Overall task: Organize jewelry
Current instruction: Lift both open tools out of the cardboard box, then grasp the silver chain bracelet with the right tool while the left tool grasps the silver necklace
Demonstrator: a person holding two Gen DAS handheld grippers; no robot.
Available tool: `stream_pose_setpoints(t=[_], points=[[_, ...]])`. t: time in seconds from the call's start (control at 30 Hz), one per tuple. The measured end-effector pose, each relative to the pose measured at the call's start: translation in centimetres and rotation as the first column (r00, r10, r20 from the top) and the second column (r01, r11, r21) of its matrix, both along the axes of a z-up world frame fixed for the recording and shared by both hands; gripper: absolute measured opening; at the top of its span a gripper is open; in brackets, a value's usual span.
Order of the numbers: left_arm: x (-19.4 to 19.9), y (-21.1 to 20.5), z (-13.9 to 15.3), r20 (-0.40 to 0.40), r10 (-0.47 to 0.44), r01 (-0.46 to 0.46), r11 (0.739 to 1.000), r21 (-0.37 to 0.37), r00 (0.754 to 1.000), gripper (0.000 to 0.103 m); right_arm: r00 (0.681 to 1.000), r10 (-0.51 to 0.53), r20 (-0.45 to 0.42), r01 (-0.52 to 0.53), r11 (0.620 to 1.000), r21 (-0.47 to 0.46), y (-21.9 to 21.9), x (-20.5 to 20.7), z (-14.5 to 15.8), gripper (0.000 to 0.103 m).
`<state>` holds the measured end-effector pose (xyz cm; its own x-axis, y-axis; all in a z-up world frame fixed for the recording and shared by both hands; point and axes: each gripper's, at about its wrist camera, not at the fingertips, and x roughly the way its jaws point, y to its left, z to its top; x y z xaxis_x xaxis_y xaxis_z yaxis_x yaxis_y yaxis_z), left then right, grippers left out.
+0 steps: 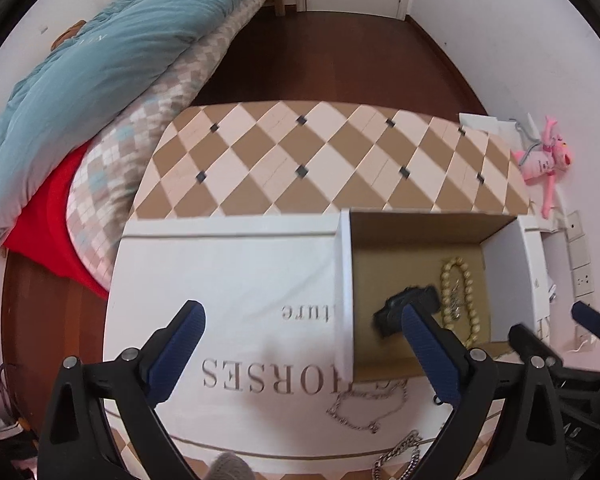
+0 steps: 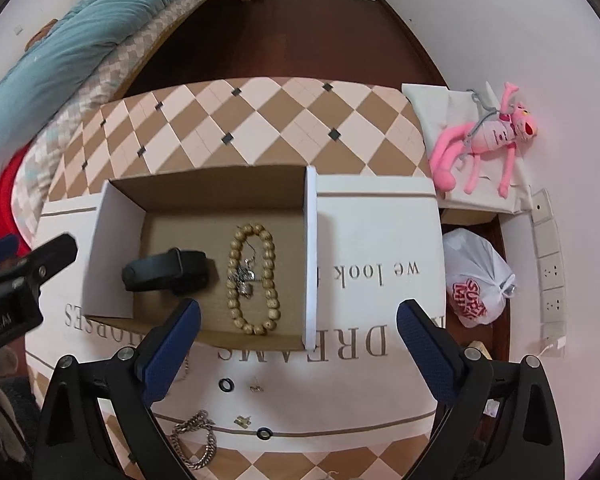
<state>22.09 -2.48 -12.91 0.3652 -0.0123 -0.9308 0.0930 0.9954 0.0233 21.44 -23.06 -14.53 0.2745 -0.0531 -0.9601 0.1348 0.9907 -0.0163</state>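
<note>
An open cardboard box sits on a white printed cloth. Inside lie a black wristband, a wooden bead bracelet and a small silver pendant. In front of the box lie a thick silver chain, two black rings, a small gold earring and a gold clasp piece. My right gripper is open and empty, above the box's near edge. My left gripper is open and empty, left of the box; a thin silver chain lies below it.
The table has a brown and cream diamond pattern. A bed with a teal quilt stands to the left. A pink plush toy and a white plastic bag are at the right, by wall sockets.
</note>
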Motion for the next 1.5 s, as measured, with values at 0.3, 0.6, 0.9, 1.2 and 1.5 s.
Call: stream_pose_setpoints(t=[0.3, 0.6, 0.9, 1.2, 1.5], points=[[-2.9, 0.0, 1.2, 0.026, 0.010, -0.011, 1.000, 0.017, 1.000, 0.101, 0.998, -0.044, 0.055, 0.045, 0.999, -0.016, -0.4, -2.5, 1.5, 0.100], [-7.1, 0.3, 5.0, 0.102, 0.013, -0.013, 1.000, 0.002, 0.995, 0.101, 0.983, -0.064, 0.172, 0.073, 0.996, -0.046, -0.4, -6.6, 6.9, 0.100], [-11.4, 1.1, 9.5, 0.201, 0.015, -0.011, 1.000, -0.023, 0.979, 0.101, 0.963, -0.061, 0.261, 0.070, 0.997, -0.024, 0.4, -11.0, 11.7, 0.100], [-14.1, 1.5, 9.1, 0.232, 0.012, -0.027, 0.998, 0.062, 0.973, 0.101, 0.980, -0.089, 0.177, 0.083, 0.996, 0.040, 0.5, -14.1, 9.4, 0.100], [-15.1, 4.5, -2.9, 0.000, 0.090, -0.088, 0.978, 0.187, 0.996, 0.101, 0.996, -0.075, -0.051, 0.084, 0.978, 0.191, 3.4, -15.1, -2.6, 0.077]])
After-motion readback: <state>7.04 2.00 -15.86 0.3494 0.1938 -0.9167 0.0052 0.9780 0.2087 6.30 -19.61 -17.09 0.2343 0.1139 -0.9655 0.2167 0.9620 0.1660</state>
